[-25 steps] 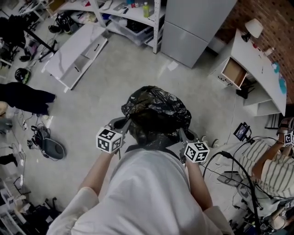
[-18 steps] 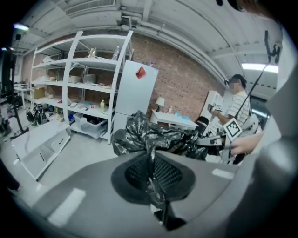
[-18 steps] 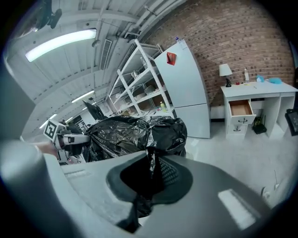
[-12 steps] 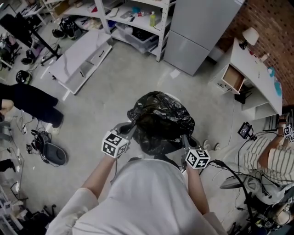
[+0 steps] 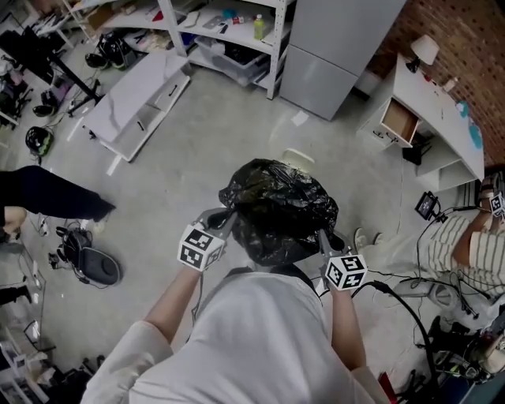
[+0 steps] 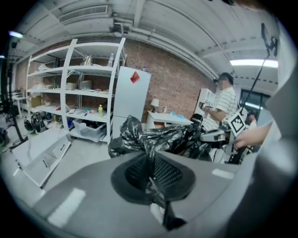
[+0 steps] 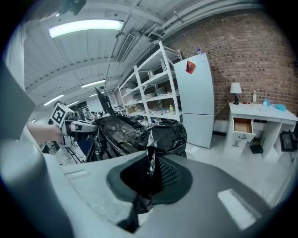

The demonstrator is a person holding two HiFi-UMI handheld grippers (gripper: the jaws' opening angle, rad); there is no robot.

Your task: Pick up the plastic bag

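Grey concrete floor [image 5: 197, 158] spreads through a cluttered workshop. A white shelf rack [image 5: 237, 24] and a tall pale cabinet [image 5: 335, 43] stand at the far side, and a white desk [image 5: 442, 110] stands by a brick wall [image 5: 465, 31]. The black plastic bag [image 5: 280, 207] hangs clear of the floor in front of the person, held between the two tools. The left gripper [image 6: 150, 176] has its jaws pressed together on a twisted fold at the bag's left edge. The right gripper [image 7: 149, 174] pinches a fold at the bag's right edge in the same way. The bag bulges between them, crinkled and shiny. A person in a striped shirt [image 5: 473, 256] sits at the right.
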